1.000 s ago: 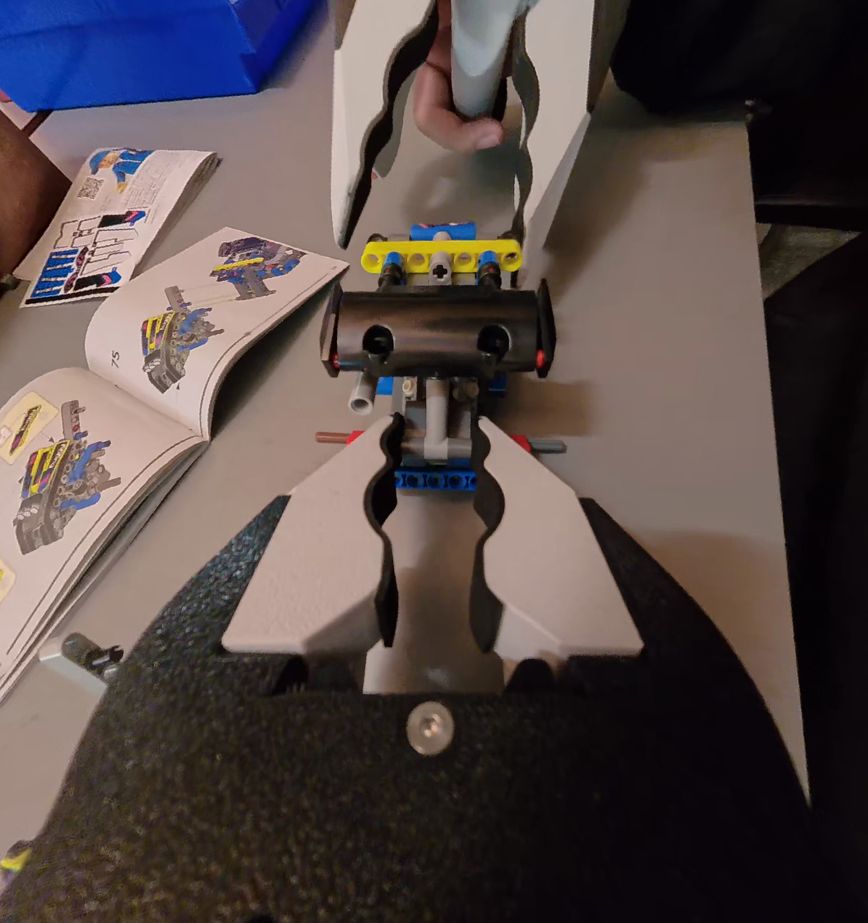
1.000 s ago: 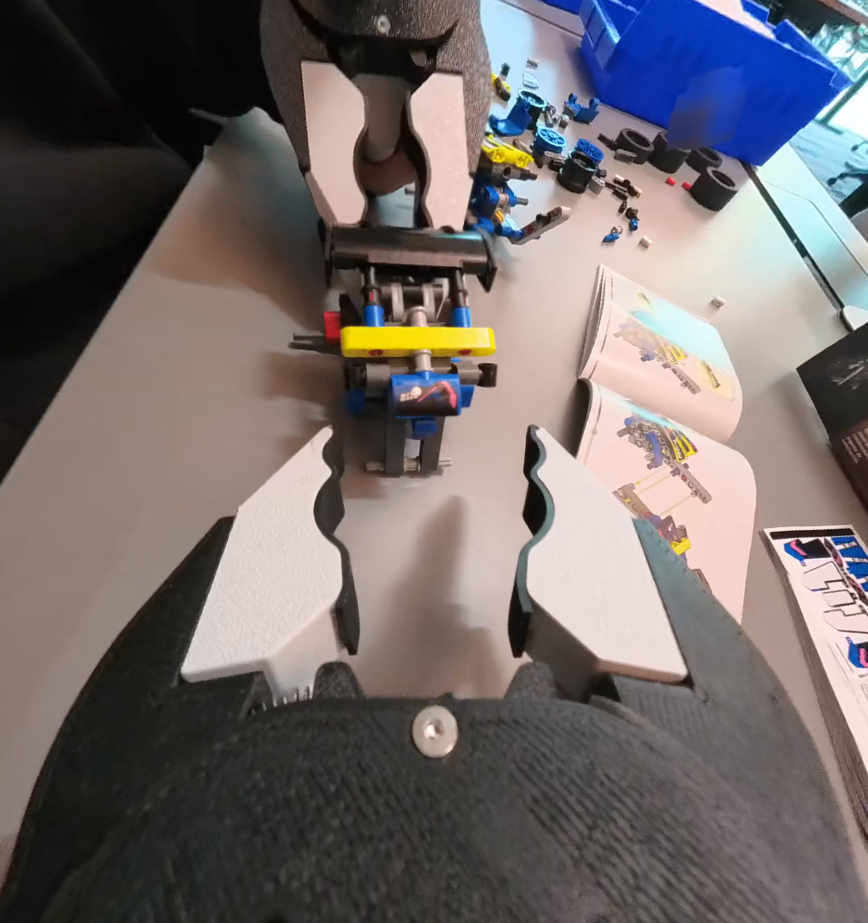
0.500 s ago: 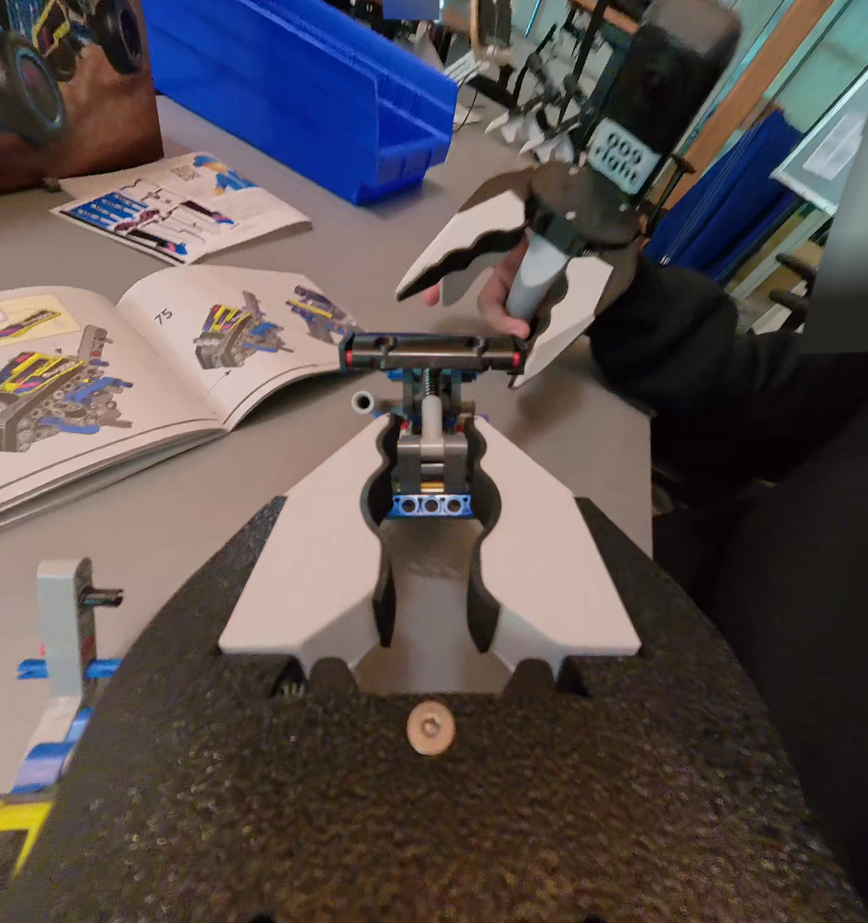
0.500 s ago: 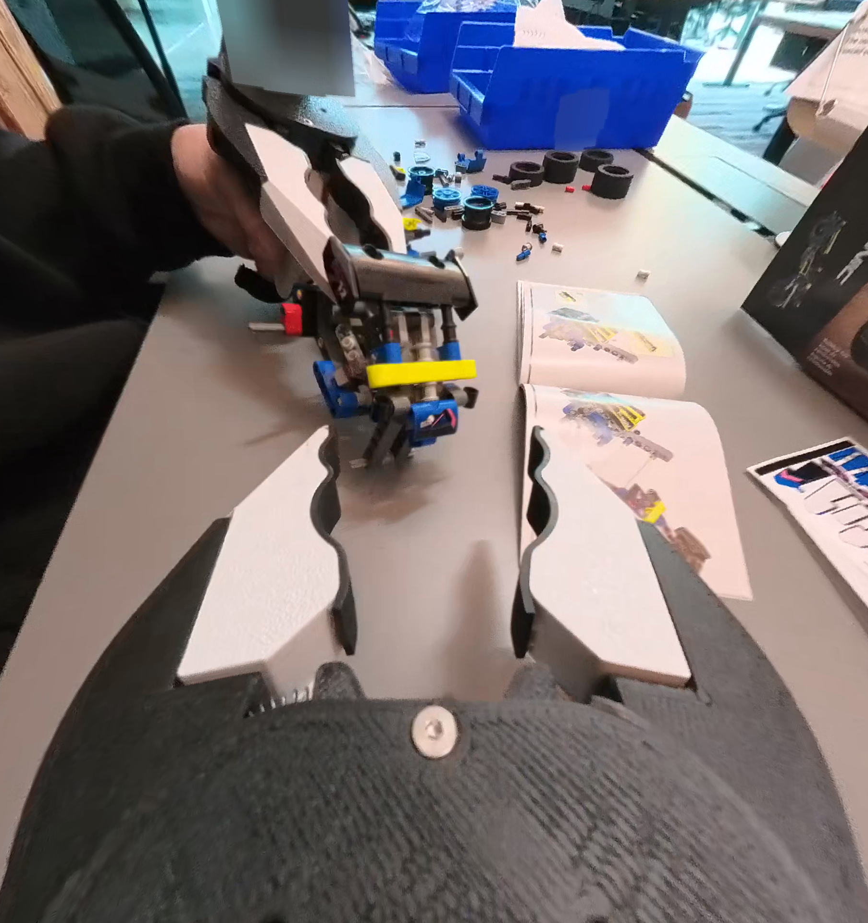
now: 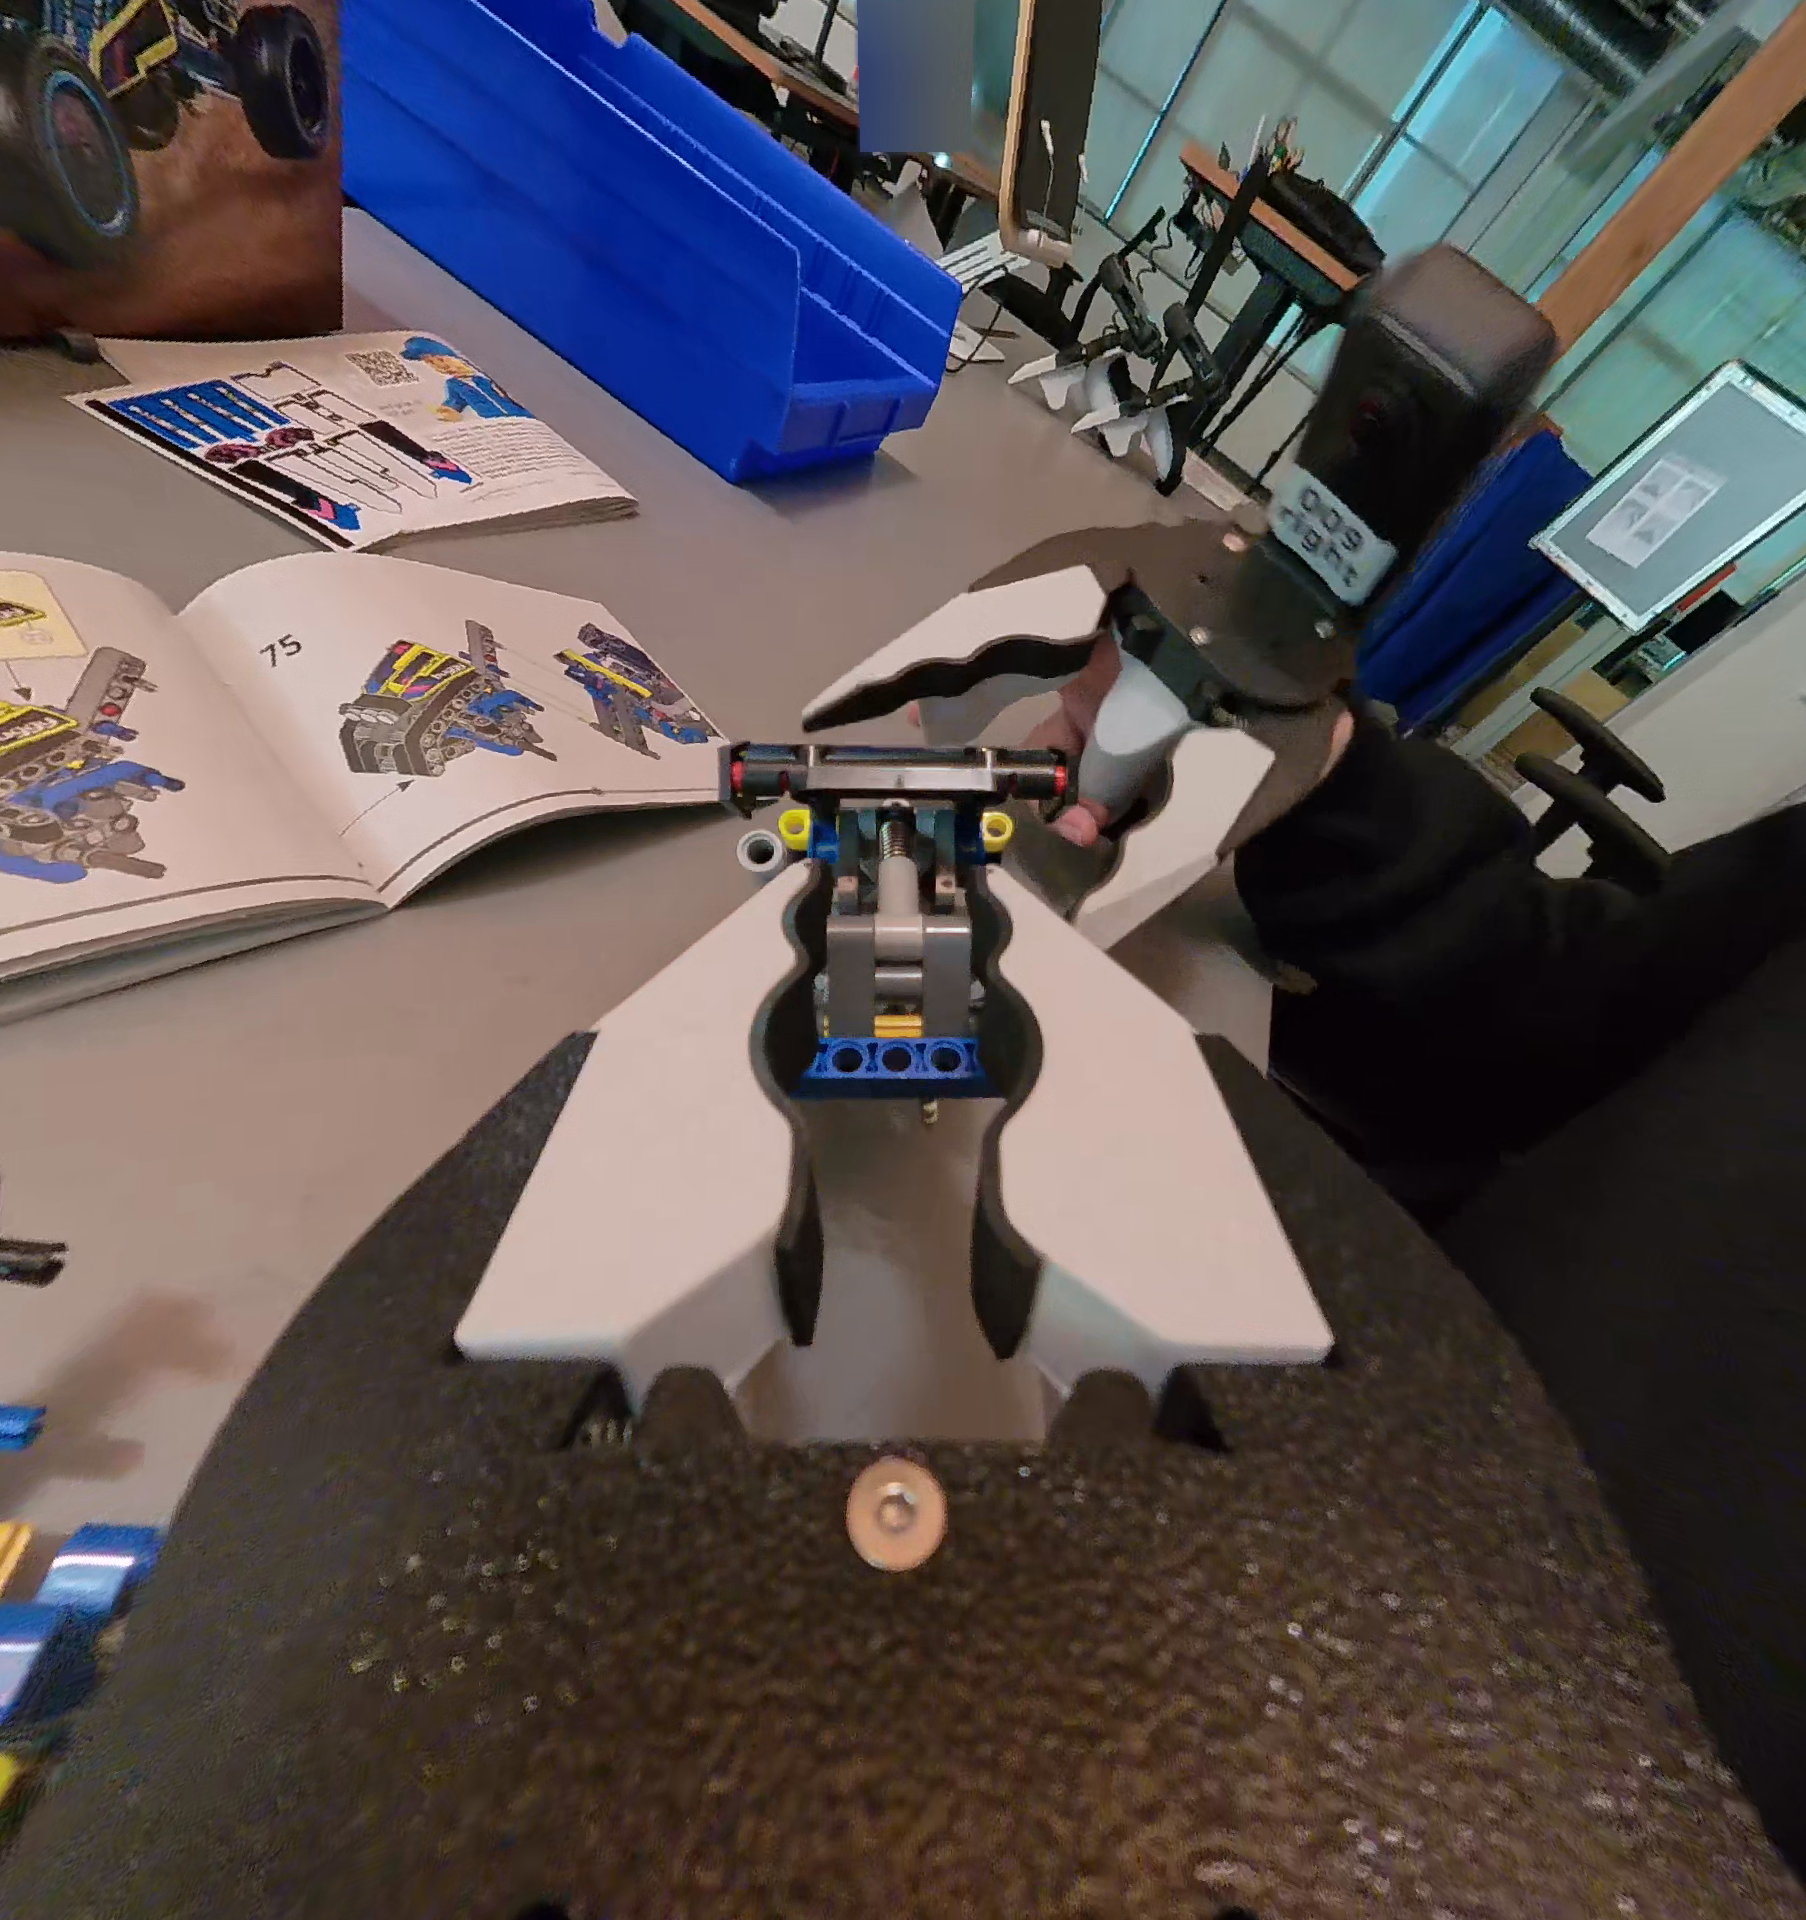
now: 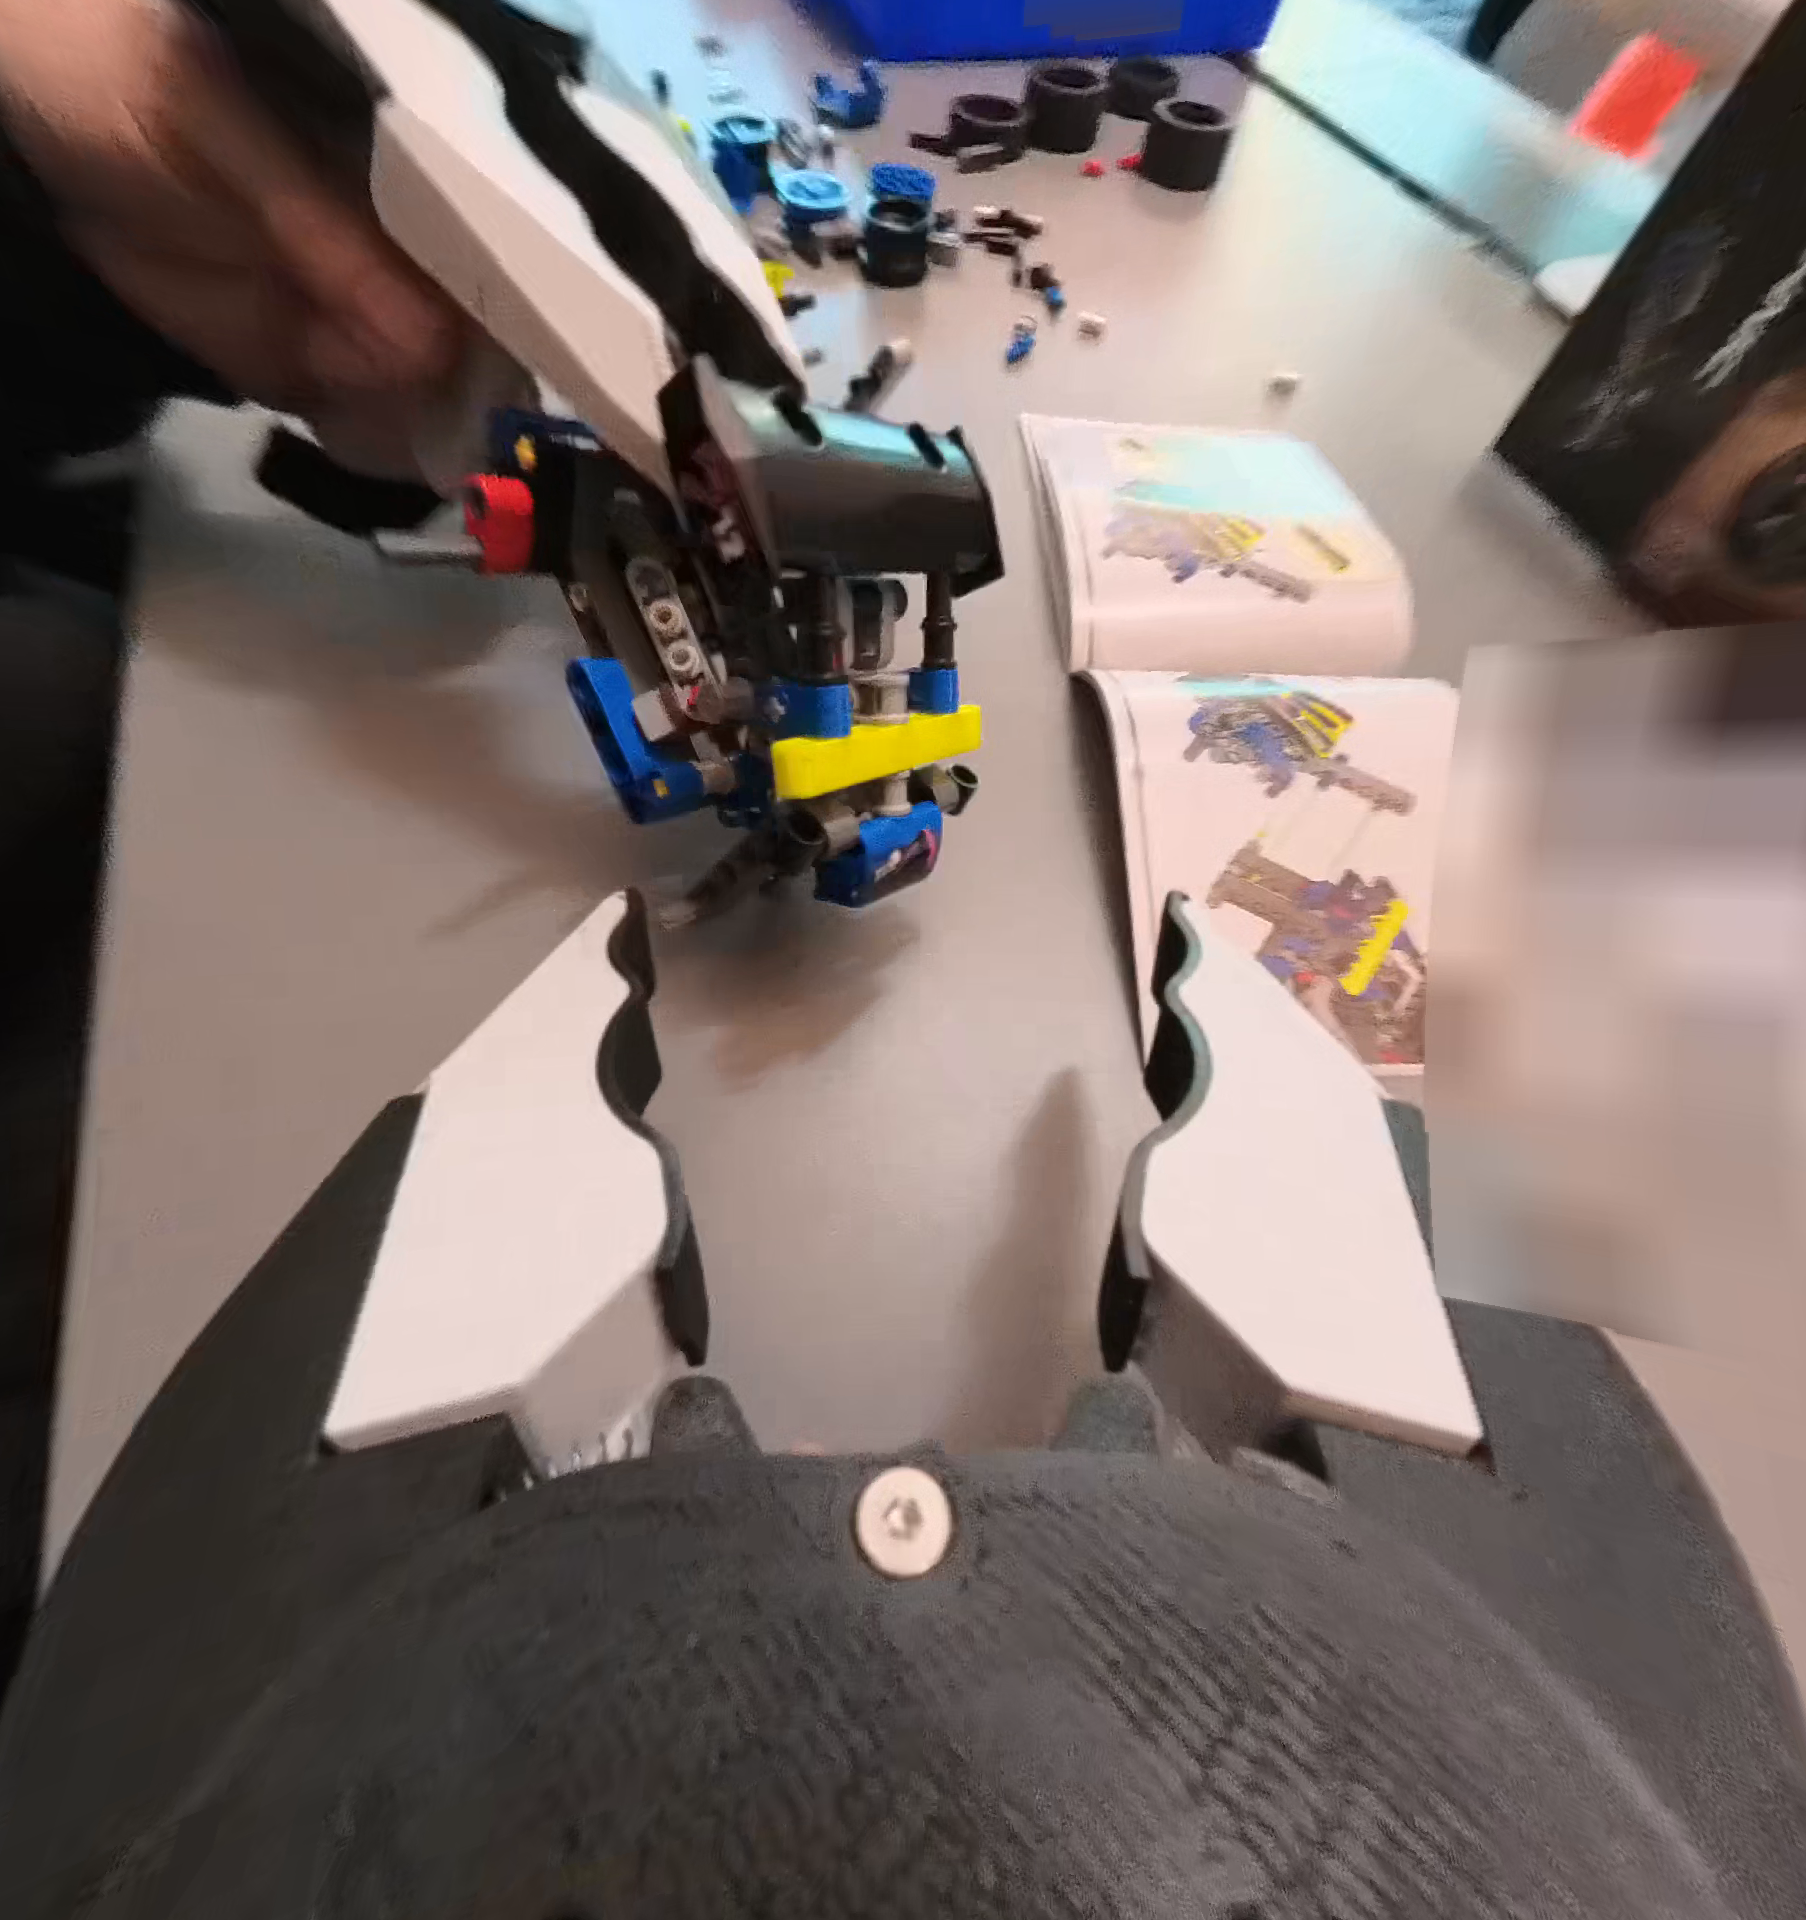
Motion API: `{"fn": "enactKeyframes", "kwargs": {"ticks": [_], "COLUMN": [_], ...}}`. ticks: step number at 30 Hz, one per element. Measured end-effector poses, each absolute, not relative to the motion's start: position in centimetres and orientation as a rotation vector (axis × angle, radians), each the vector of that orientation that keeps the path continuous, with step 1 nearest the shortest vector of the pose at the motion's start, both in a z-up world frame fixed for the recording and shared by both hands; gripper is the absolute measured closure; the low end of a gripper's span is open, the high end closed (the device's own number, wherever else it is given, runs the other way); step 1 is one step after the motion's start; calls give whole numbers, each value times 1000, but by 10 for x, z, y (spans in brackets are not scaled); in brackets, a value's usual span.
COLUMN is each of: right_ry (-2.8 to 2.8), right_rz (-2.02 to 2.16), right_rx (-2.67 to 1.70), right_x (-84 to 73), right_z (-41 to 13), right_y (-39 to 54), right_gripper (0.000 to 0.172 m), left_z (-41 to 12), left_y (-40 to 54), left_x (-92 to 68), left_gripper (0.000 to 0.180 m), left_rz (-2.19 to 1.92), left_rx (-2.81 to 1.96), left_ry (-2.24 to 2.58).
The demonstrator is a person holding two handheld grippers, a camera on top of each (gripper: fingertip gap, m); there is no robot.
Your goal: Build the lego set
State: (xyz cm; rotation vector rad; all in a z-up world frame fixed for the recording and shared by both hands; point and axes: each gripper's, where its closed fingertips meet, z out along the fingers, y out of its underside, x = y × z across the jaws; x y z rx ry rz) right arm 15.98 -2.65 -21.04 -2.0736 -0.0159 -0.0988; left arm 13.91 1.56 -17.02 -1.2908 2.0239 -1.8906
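The left gripper (image 5: 897, 914) has lifted the toy brick model (image 6: 805, 665) off the table (image 6: 307, 831), squeezing it tight, and the right gripper (image 6: 899, 935) now gapes wider, holding nothing.

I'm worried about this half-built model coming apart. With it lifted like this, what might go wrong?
1. The left claw grips the brick model only at its narrow grey end, so the heavier black and yellow end overhangs and might twist or slip.
2. The model hangs tilted above the table; a drop may pop pieces loose.
3. The right claw, wide open, sits close below and might knock it.
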Motion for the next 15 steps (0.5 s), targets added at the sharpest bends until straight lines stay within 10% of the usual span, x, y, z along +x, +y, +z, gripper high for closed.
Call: {"fn": "enactKeyframes", "kwargs": {"ticks": [15], "right_ry": [135], "right_rz": [-402], "right_rx": [-2125], "right_x": [147], "right_z": [-222], "right_y": [-15], "right_gripper": [86], "left_z": [-179], "left_y": [22], "left_x": [125], "left_gripper": [157], "left_rz": [-1817], "left_rx": [-1262], "left_ry": [2083]}}
